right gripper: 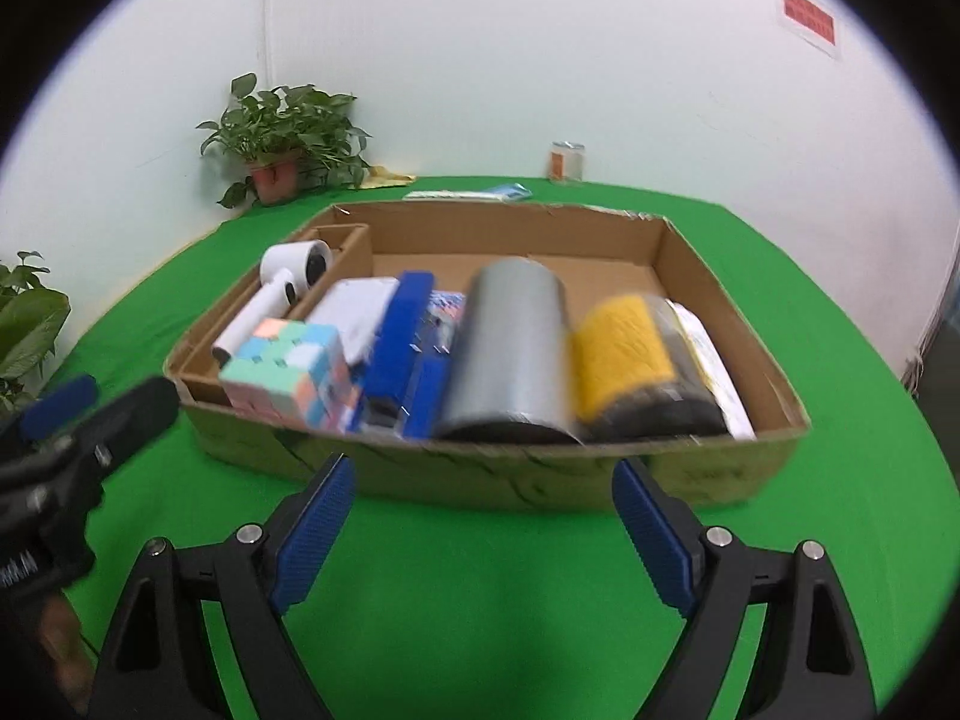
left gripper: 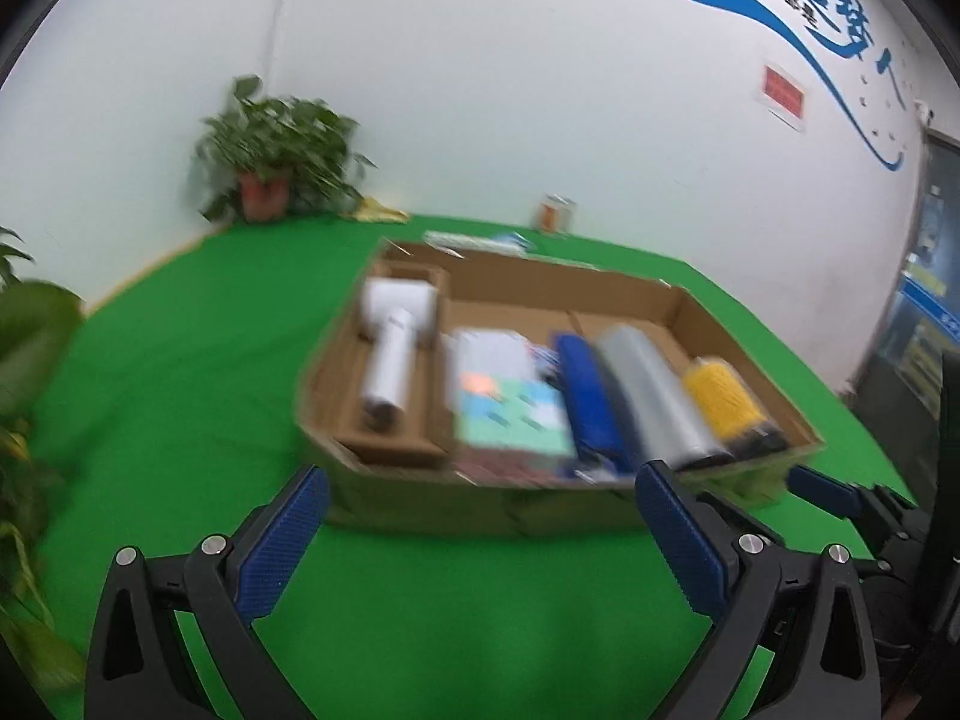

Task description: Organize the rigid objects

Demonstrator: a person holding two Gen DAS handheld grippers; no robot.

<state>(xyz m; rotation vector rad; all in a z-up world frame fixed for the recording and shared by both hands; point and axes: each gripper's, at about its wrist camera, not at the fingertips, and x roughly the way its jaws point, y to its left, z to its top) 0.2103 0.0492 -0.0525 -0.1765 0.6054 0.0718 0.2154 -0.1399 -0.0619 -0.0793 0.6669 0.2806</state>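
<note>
A shallow cardboard box (right gripper: 492,474) (left gripper: 480,507) sits on the green table. Inside lie a white handheld fan (right gripper: 282,288) (left gripper: 393,348) in a left compartment, a pastel cube (right gripper: 288,366) (left gripper: 510,414), a blue stapler (right gripper: 399,348) (left gripper: 588,402), a grey cylinder (right gripper: 510,348) (left gripper: 654,396) and a yellow spool (right gripper: 624,354) (left gripper: 723,390). My left gripper (left gripper: 480,528) stands open just short of the box's near wall, nothing between its fingers. My right gripper (right gripper: 483,516) is open too, empty, in front of the same wall. The left gripper also shows at the right view's left edge (right gripper: 72,414).
A potted plant (right gripper: 282,138) (left gripper: 270,156) stands in the far left corner by the white wall. A small jar (right gripper: 567,161) and flat packets (right gripper: 474,193) lie behind the box. More leaves (left gripper: 24,360) crowd the left edge. Green cloth (right gripper: 480,600) lies between grippers and box.
</note>
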